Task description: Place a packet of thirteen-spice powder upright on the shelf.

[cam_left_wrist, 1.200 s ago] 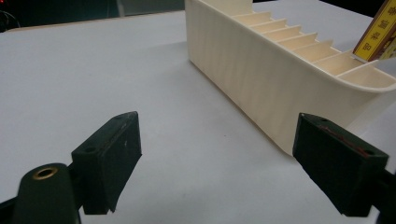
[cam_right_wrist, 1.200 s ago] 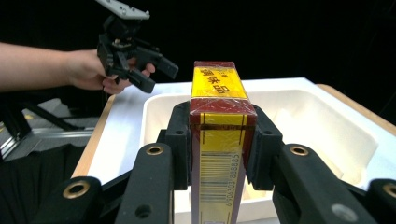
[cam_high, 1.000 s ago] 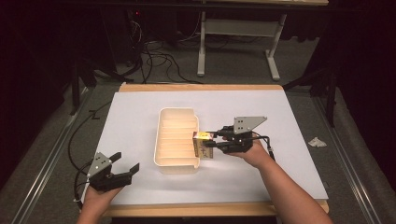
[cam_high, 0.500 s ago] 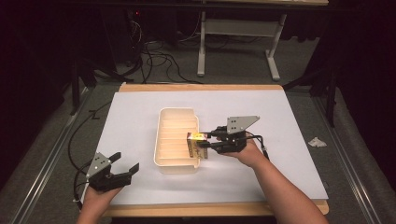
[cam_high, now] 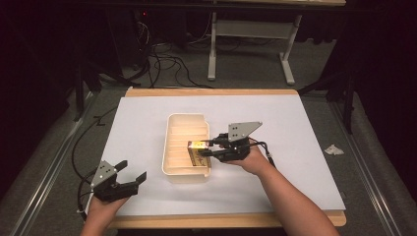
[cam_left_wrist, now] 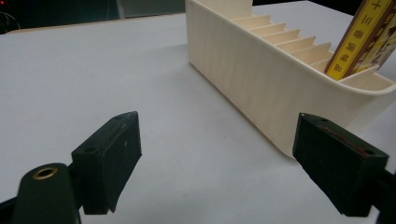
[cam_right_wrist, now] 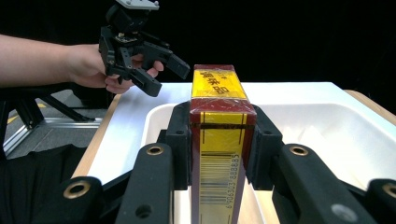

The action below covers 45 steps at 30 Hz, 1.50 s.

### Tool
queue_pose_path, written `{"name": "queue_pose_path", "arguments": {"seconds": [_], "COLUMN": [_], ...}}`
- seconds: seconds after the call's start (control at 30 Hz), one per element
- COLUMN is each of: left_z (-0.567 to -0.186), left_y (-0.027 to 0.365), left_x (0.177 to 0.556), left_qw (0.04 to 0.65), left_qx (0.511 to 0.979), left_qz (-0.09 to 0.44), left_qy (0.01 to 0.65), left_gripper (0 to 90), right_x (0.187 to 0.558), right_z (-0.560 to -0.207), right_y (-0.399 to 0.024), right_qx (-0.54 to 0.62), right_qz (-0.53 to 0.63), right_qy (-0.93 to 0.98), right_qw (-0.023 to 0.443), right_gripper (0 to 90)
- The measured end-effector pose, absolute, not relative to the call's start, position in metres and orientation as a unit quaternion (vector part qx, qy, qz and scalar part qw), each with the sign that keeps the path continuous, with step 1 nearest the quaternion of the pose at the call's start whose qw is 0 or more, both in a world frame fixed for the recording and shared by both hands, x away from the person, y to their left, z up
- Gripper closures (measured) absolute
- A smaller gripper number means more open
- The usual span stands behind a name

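Jaws of R gripper (cam_high: 212, 149) are clamped on a yellow-and-dark-red box (cam_high: 197, 152), one pad on each narrow side; the right gripper view shows the box (cam_right_wrist: 218, 140) pinched tight betw the pads, barcode face toward the cam, no gap either side. Box sits over the near-right part of the cream tray (cam_high: 173, 173), tilted, lower end down among the tray's ribbed slots. Can't tell if it touches the tray floor. In the left gripper view the box (cam_left_wrist: 359, 39) pokes up above the tray wall (cam_left_wrist: 261, 84), leaning, near the tray's rounded end.

L gripper (cam_high: 132, 178) is well apart from the tray, on its near-left side, by the front edge of the white sheet (cam_high: 305, 128). Jaws wide open, nothing betw them, holding nothing. Left gripper view: both pads spread far apart w/ bare sheet betw them, tray wall just beyond the right pad. L gripper (cam_right_wrist: 156, 77) also seen in the right gripper view, beyond the tray, jaws apart, held in a hand (cam_right_wrist: 98, 67).

Tray lies lengthwise at mid sheet.
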<state>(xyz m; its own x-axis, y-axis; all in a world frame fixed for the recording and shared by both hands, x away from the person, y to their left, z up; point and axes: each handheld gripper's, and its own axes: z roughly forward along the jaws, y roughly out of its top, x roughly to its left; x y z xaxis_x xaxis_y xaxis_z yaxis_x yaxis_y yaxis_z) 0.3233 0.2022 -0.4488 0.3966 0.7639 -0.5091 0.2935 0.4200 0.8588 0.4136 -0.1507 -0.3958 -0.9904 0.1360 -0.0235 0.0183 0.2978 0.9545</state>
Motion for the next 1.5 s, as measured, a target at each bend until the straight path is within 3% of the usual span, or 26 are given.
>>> {"name": "queue_pose_path", "arguments": {"seconds": [0.8,1.5], "left_z": [-0.449,-0.449], "left_y": [0.202,0.202], "left_x": [0.323,0.323], "left_qw": [0.664,0.664], "left_qx": [0.509,0.511], "left_qz": [0.174,0.173], "left_qy": [0.519,0.517], "left_gripper": [16.1,16.1], "right_x": [0.418,0.421], "right_z": [-0.407,-0.414], "right_y": [-0.11,-0.103], "right_qx": [0.041,0.061], "right_qz": [0.583,0.592], "right_qy": [0.81,0.803], "right_qw": [0.048,0.04], "right_gripper": [68.5,68.1]}}
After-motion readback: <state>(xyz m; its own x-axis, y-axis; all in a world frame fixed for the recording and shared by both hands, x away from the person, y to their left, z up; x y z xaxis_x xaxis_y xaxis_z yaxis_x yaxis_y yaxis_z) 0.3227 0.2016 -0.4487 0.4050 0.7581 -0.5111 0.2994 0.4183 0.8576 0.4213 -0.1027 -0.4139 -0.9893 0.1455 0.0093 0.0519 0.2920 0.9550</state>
